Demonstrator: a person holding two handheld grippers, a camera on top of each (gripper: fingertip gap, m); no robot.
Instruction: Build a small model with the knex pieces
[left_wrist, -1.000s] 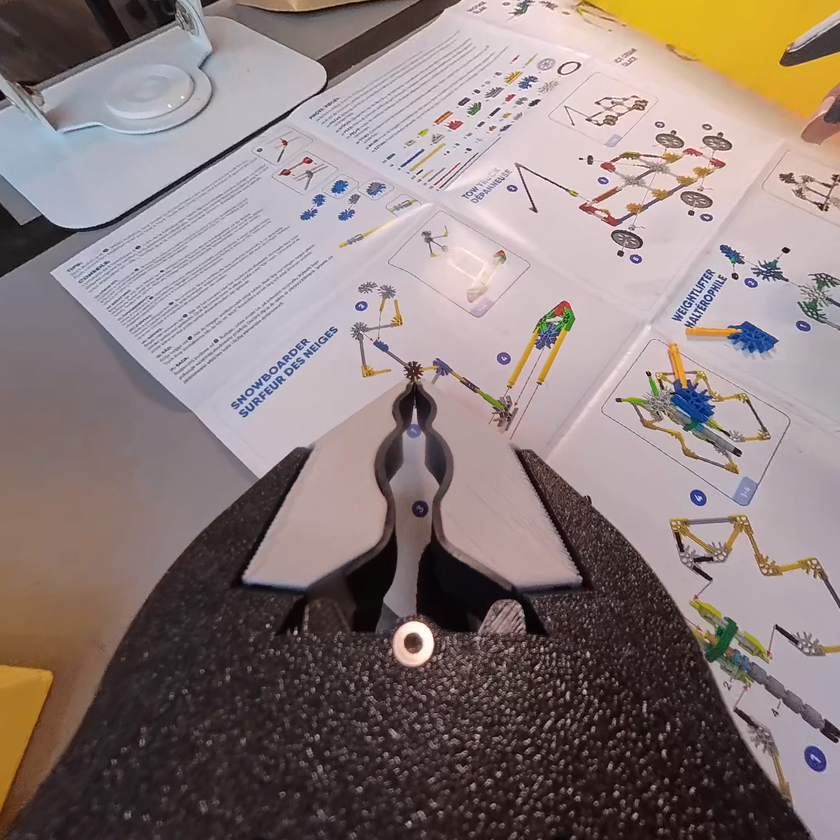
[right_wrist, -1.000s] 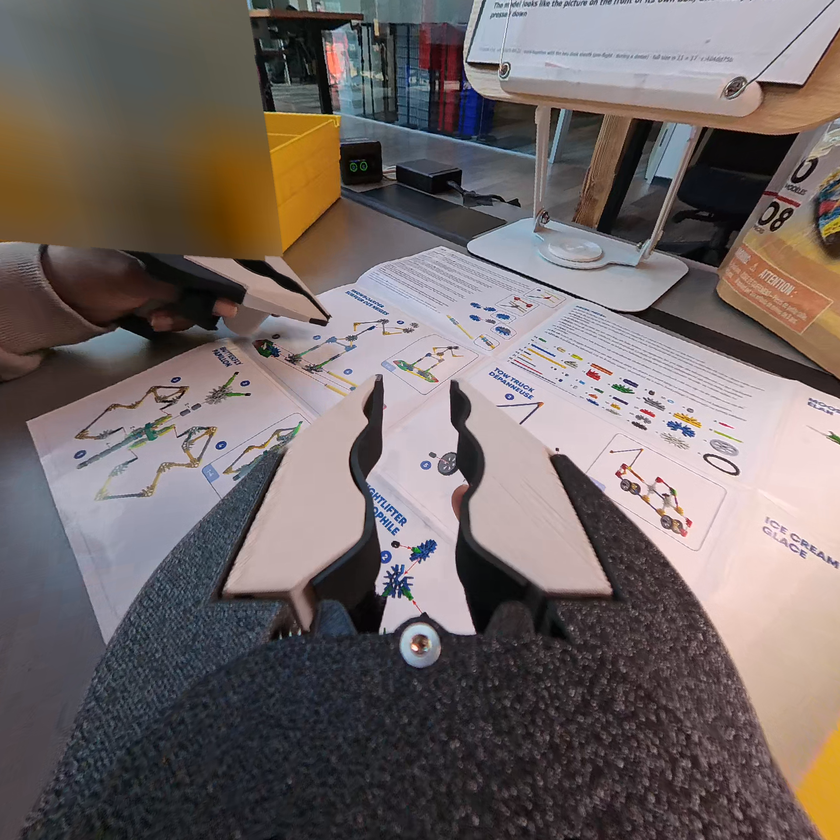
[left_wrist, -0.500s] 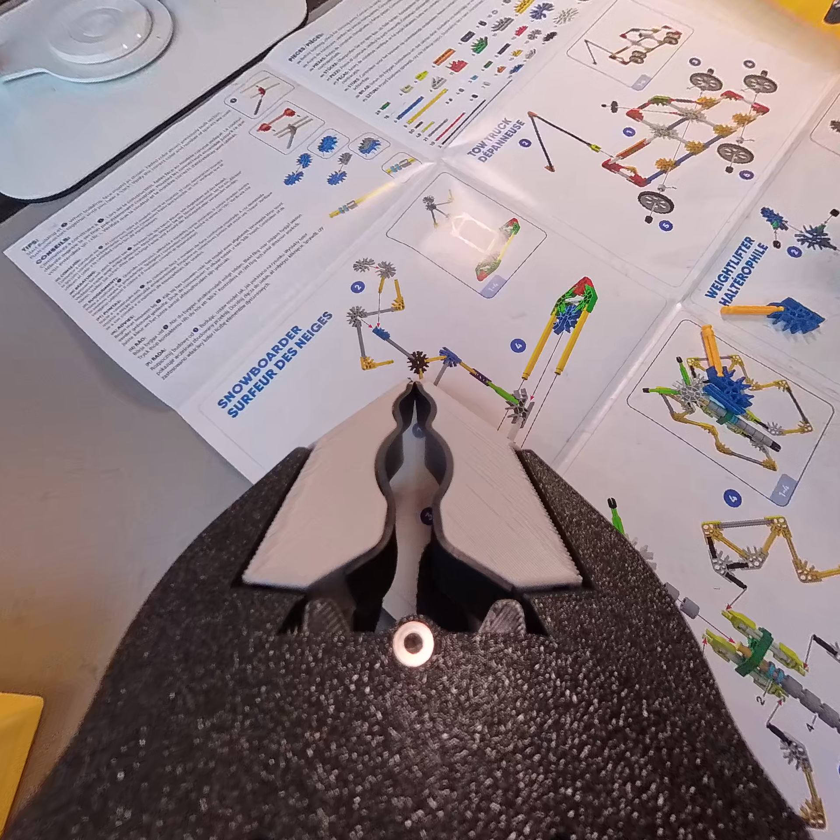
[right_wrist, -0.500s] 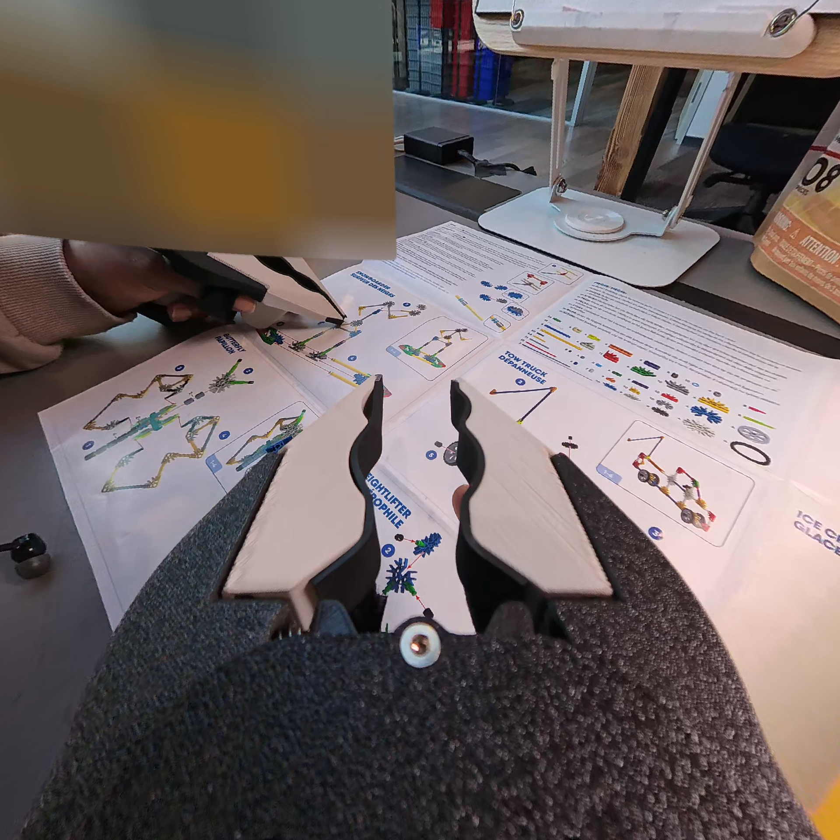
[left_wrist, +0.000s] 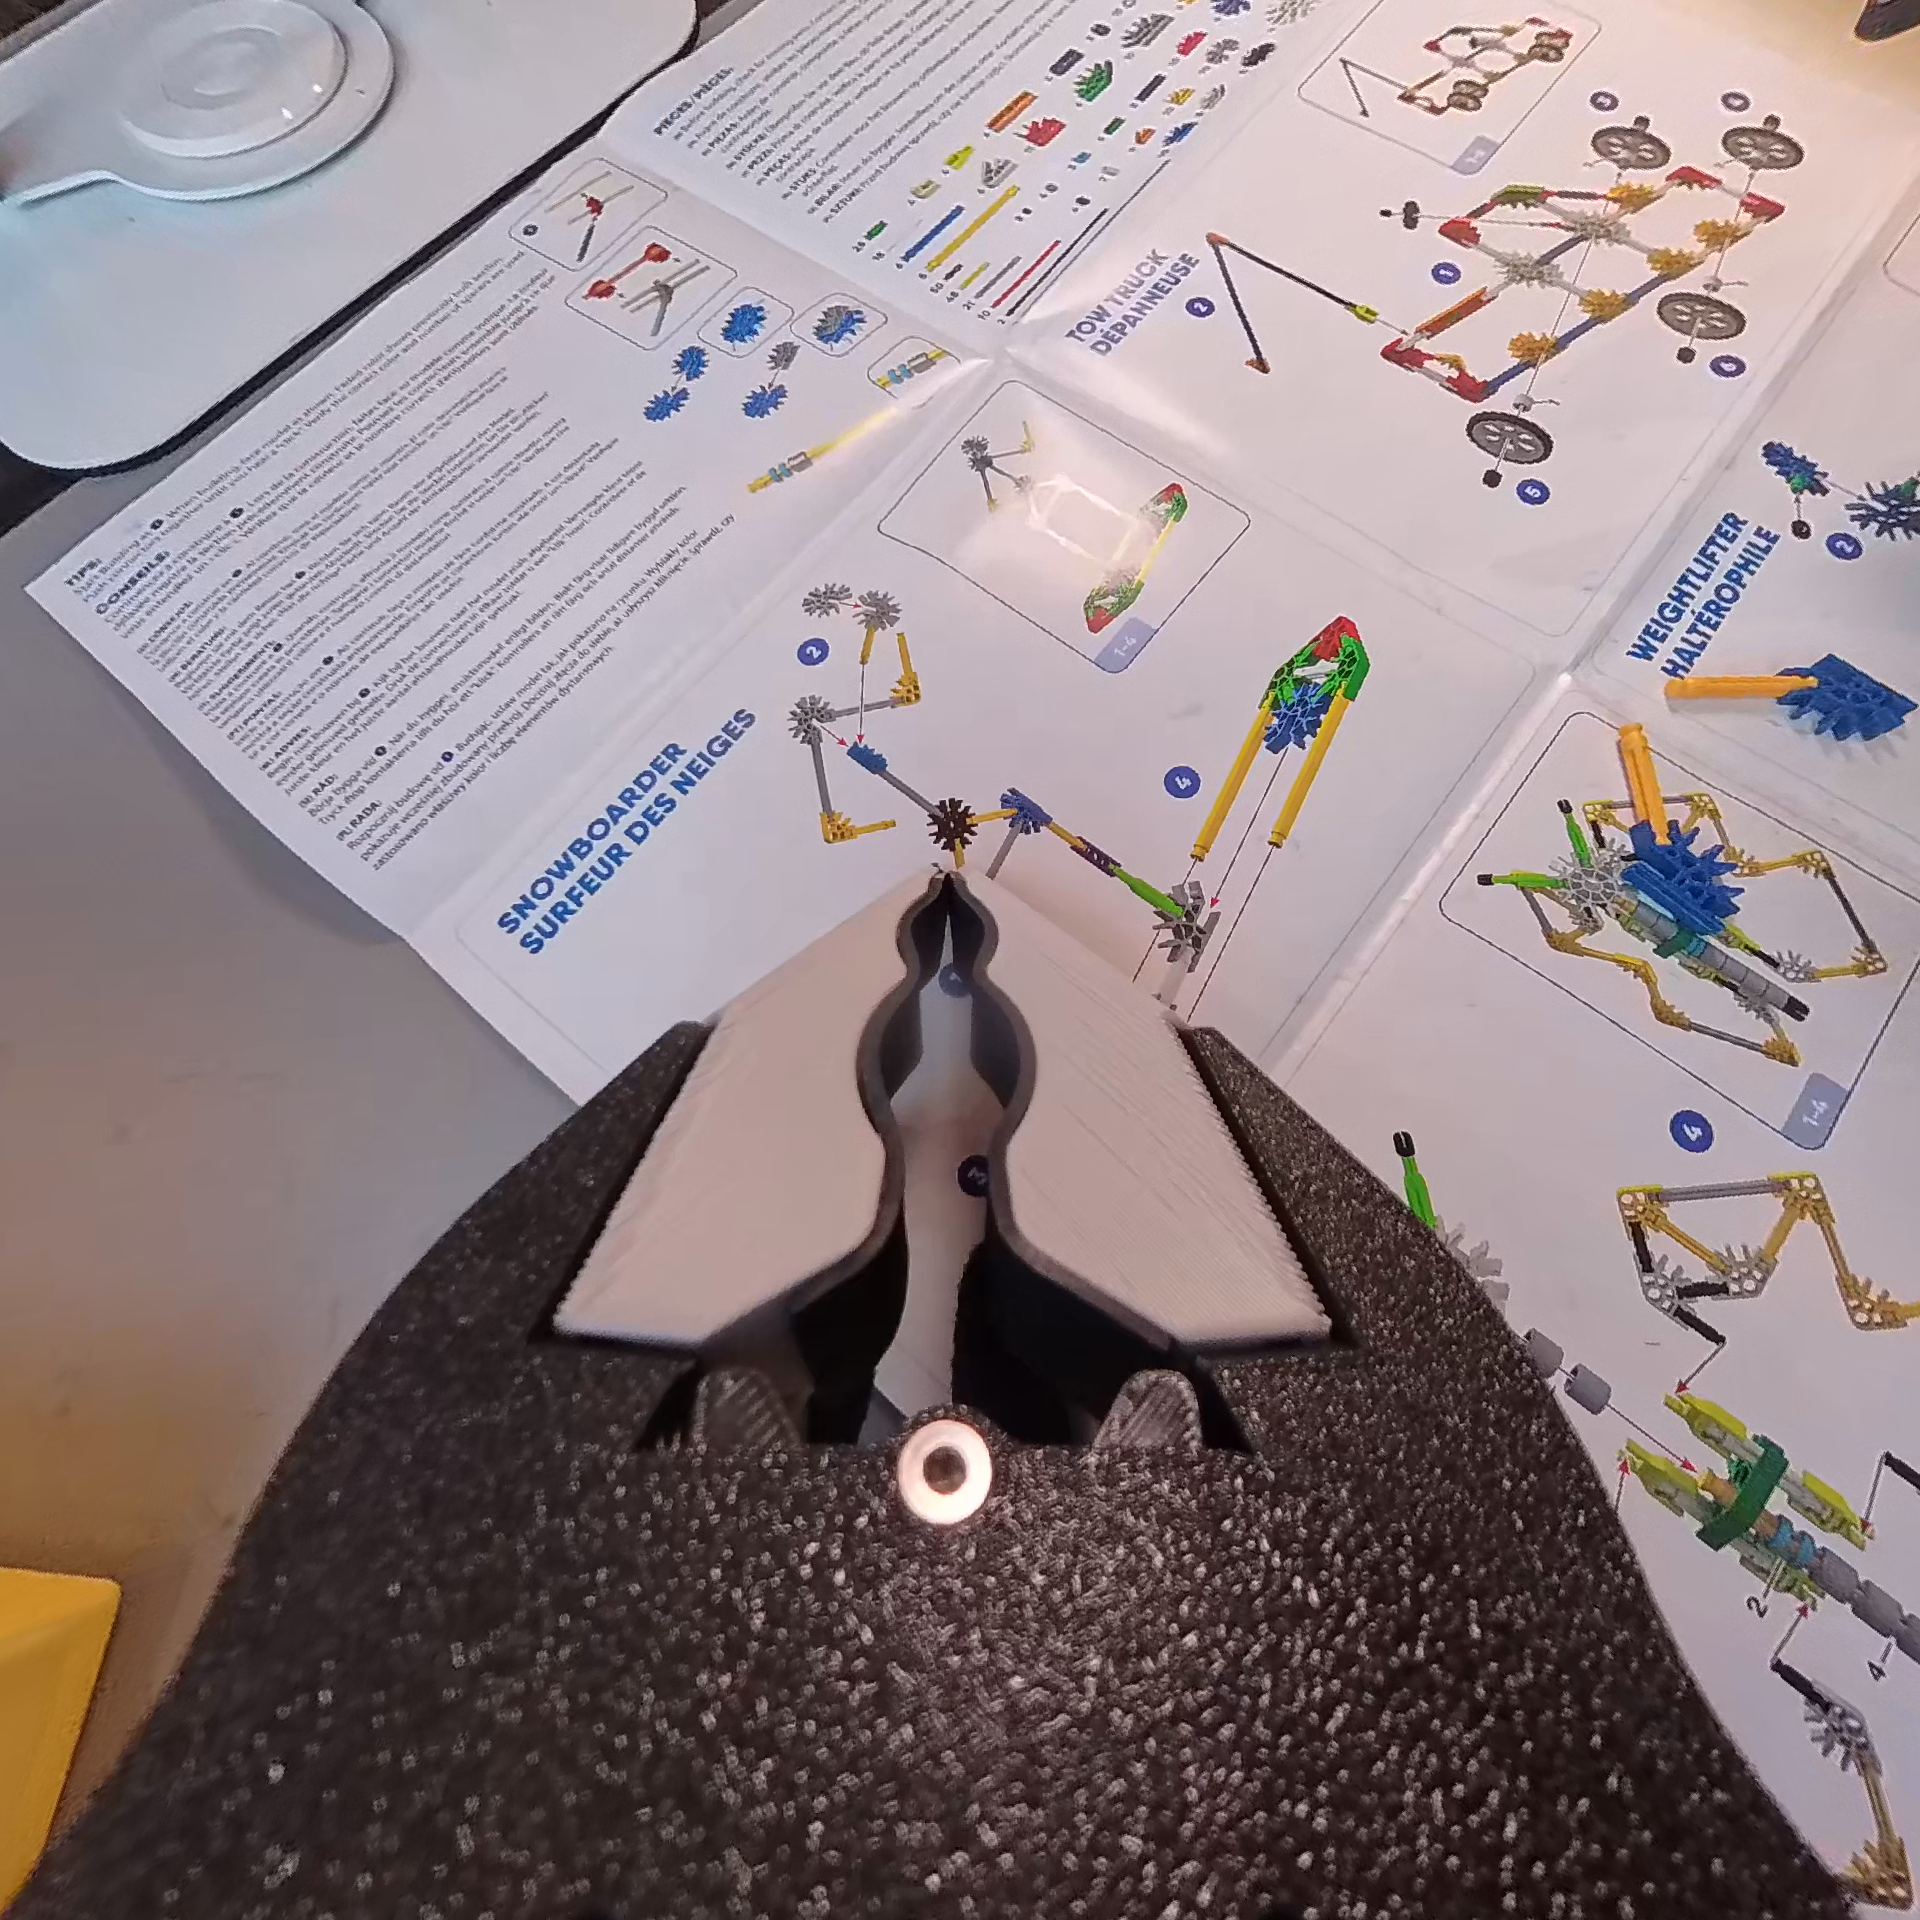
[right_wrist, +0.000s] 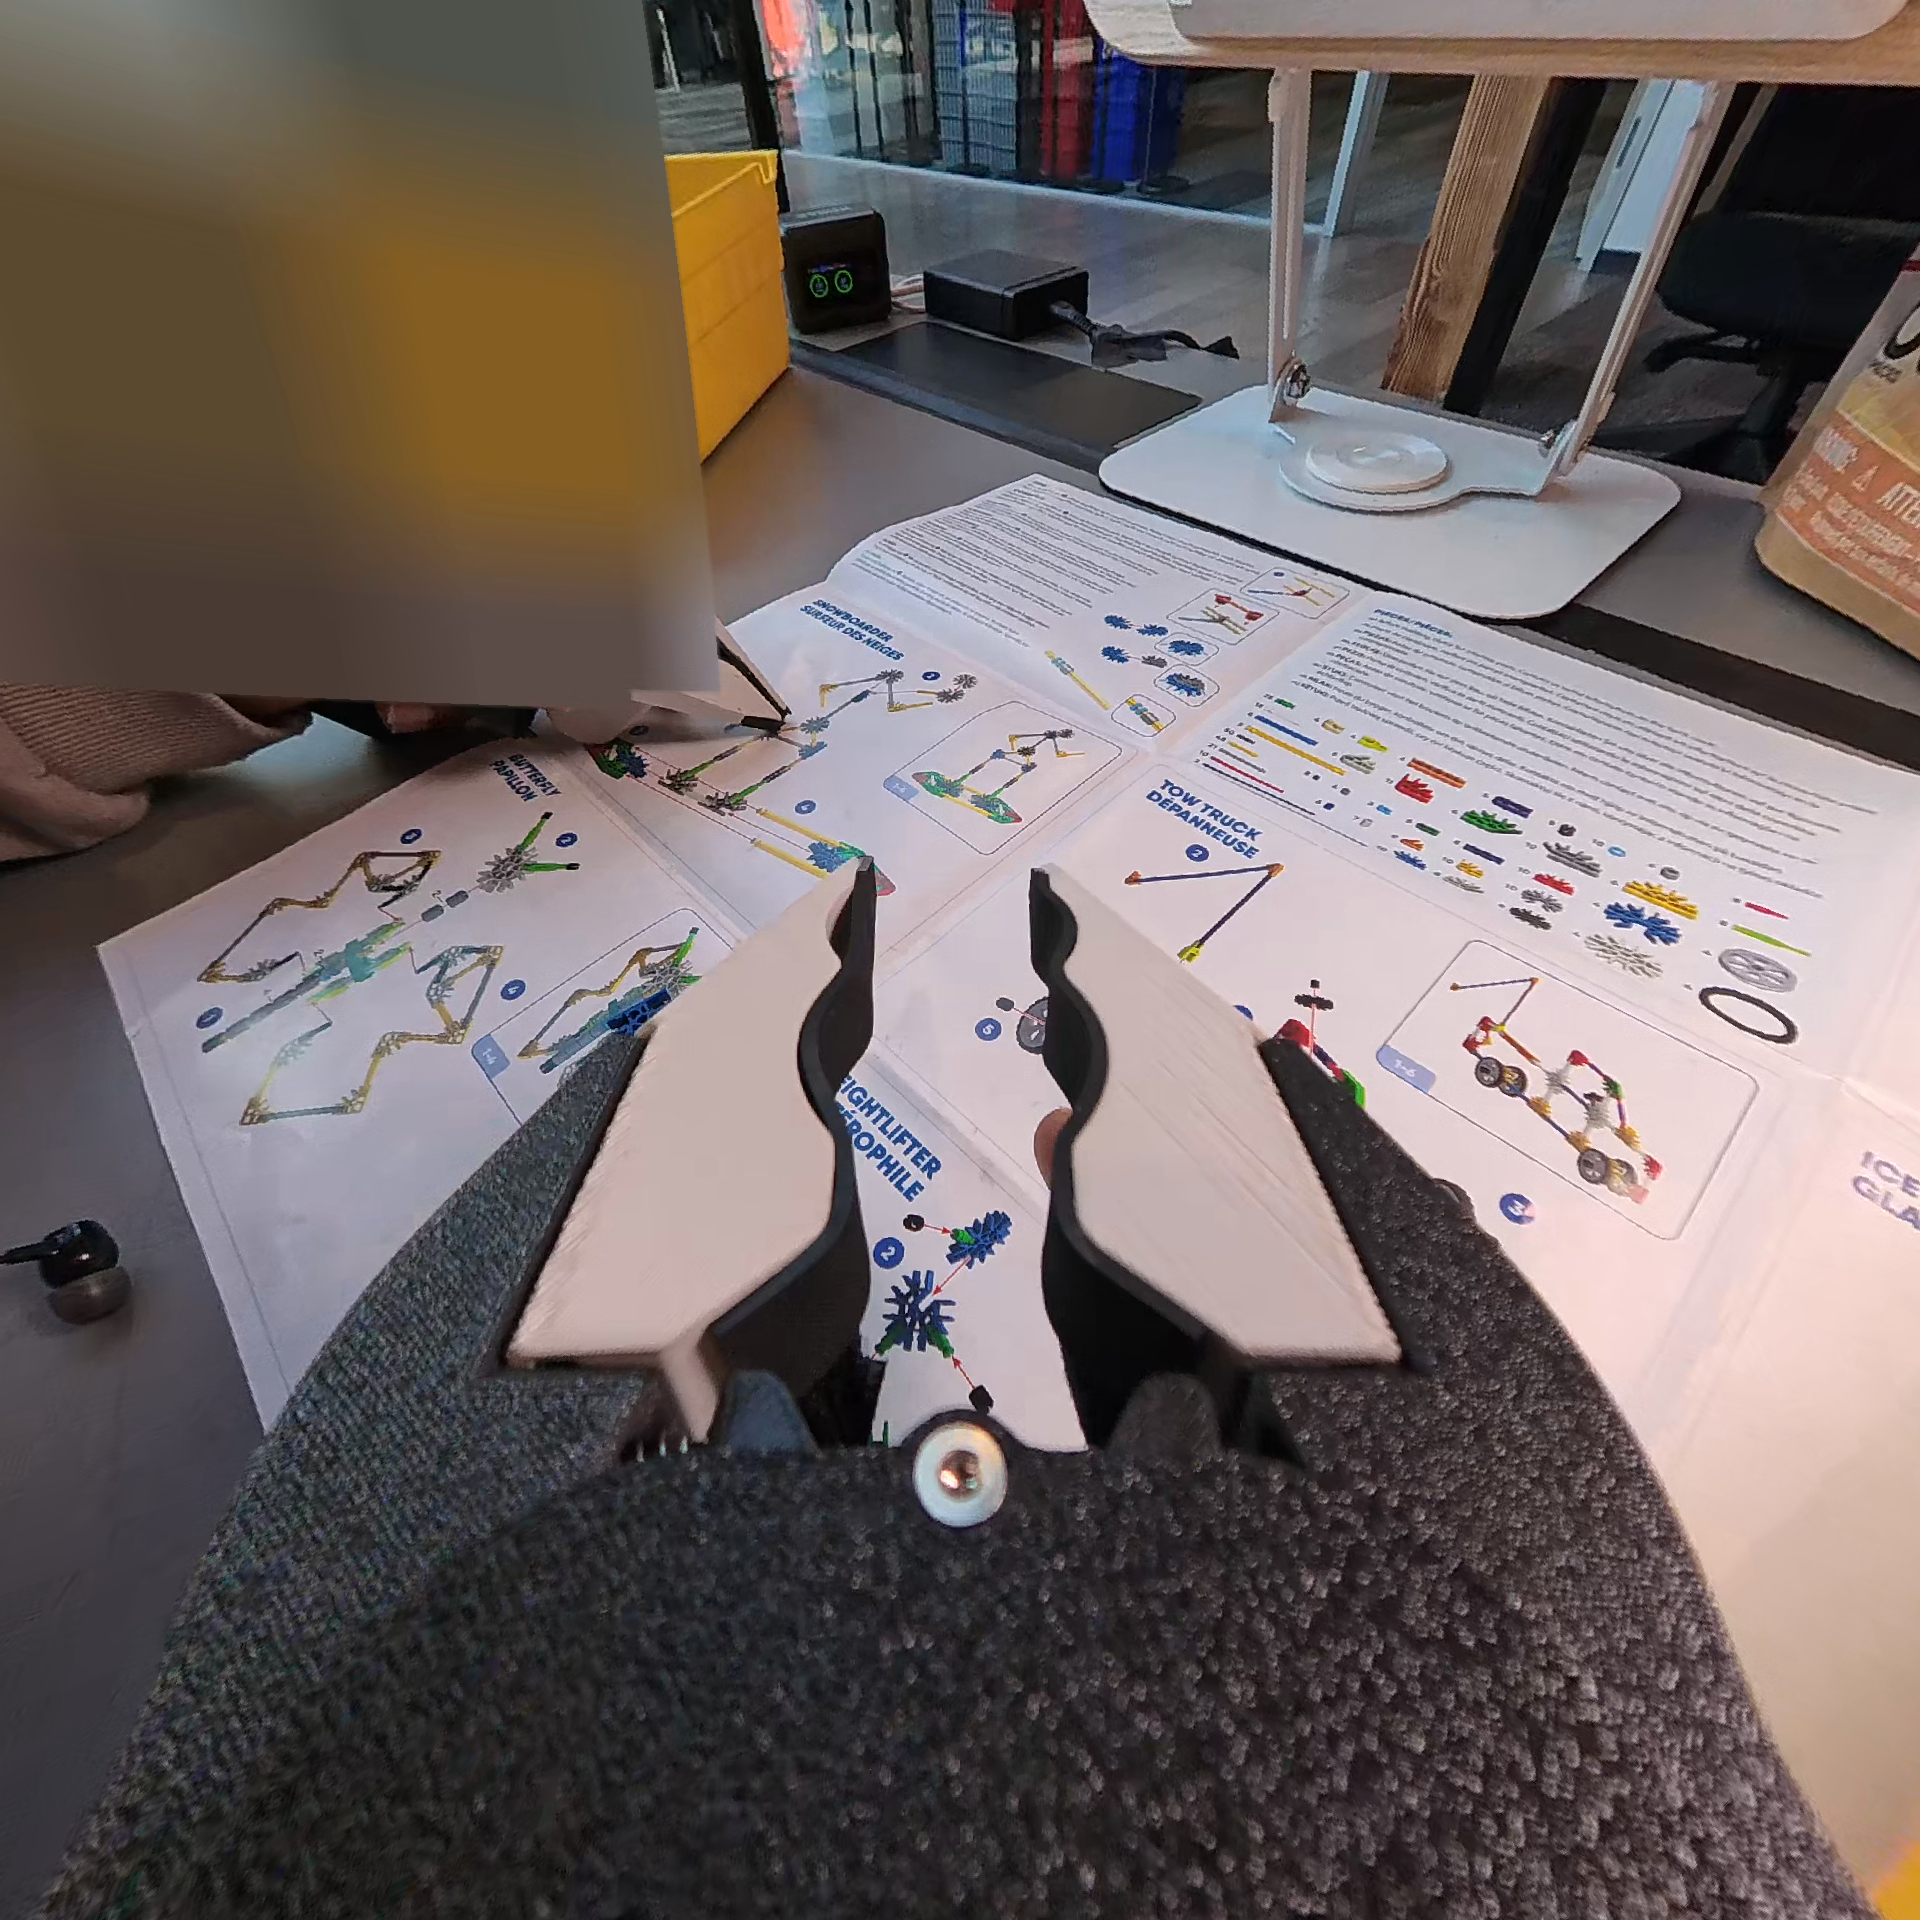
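1. Left tool (left_wrist: 948, 881) has its tips pinched together with nothing between them, and it sits low over the unfolded instruction sheet (left_wrist: 1351, 644), tips right by a little printed black gear in one of the model diagrams. Can't tell if it actually touches the paper.
2. Right tool (right_wrist: 951, 883) has its tips well apart, nothing held, hanging over the middle of the same sheet.
3. The sheet lies flat on the grey surface (right_wrist: 94, 1507), covered in colourful build drawings and blocks of text.
4. From the right wrist view the left tool shows far left, mostly behind a blur patch, with a sleeve (right_wrist: 73, 758) resting on the surface.
5. Far side: a white stand base (right_wrist: 1392, 499), a yellow bin (right_wrist: 732, 281), and a cardboard box (right_wrist: 1849, 499) at far right.
6. Small dark bits (right_wrist: 73, 1262) sit near left, off the sheet.
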